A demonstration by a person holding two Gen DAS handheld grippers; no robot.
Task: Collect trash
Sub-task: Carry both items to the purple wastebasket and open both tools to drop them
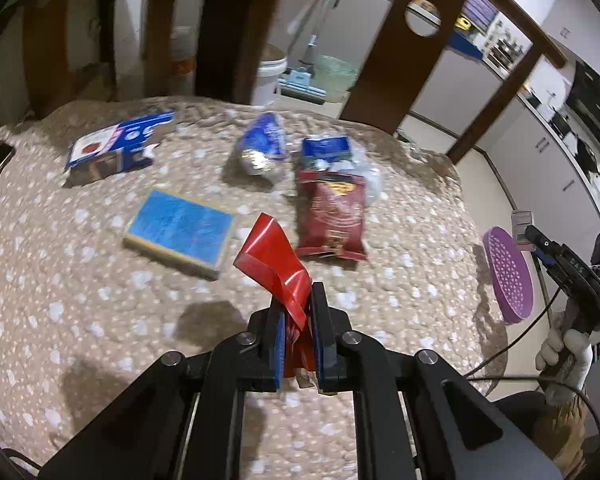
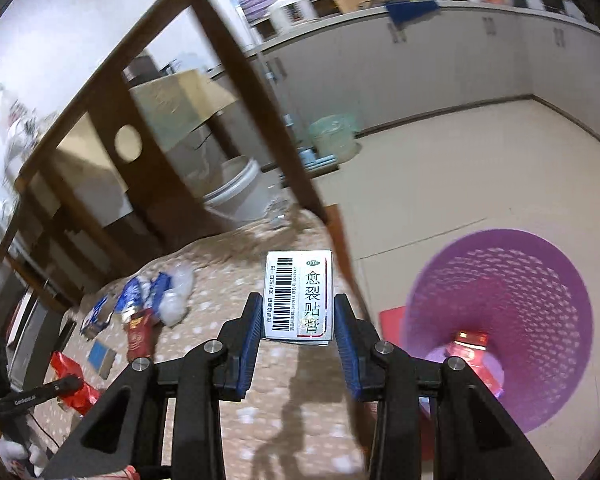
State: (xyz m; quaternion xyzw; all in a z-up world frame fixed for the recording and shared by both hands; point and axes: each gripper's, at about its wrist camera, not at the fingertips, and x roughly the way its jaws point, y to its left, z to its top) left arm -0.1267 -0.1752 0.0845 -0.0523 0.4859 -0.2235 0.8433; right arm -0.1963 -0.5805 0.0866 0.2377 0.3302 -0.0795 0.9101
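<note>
A crumpled red foil wrapper stood pinched between the closed blue pads of the left gripper, its free end folded and rising up and away from the fingertips. Just beyond it lay a flat blue-topped box to the left and a dark red snack bag to the right. Farther off sat a crushed blue-and-silver wrapper, a blue-and-white carton and a blue-labelled clear plastic bag. A small white medicine box with a barcode stood upright between the right gripper pads. A purple perforated plastic basket lay to its right.
</note>
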